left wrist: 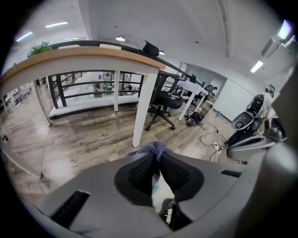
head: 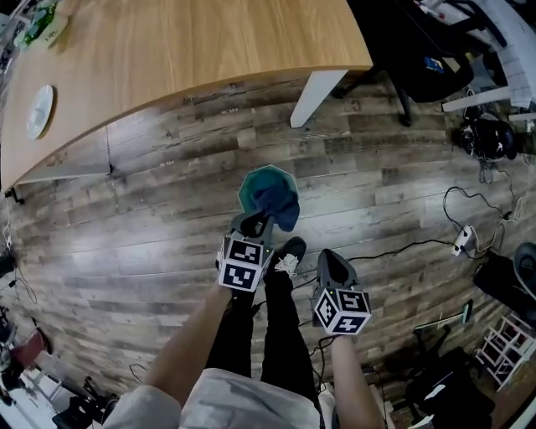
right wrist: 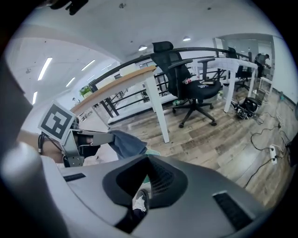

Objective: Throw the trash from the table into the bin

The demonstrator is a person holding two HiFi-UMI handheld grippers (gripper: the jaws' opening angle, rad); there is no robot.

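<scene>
left tool [head: 255, 224] is clamped on a bunched edge of the blue rag [head: 281, 208], looks floppy and featherlight, teal bin [head: 254, 179] at its 12 o'clock; right tool [head: 329, 261] pinched together, empty.

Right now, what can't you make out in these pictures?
- Inside of the bin: head view, the blue cloth in the left gripper hangs over part of it.
- The green thing on the table: head view, small, cut off by the edge.
- How much cloth there is: left gripper view, its own jaws hide most.
</scene>
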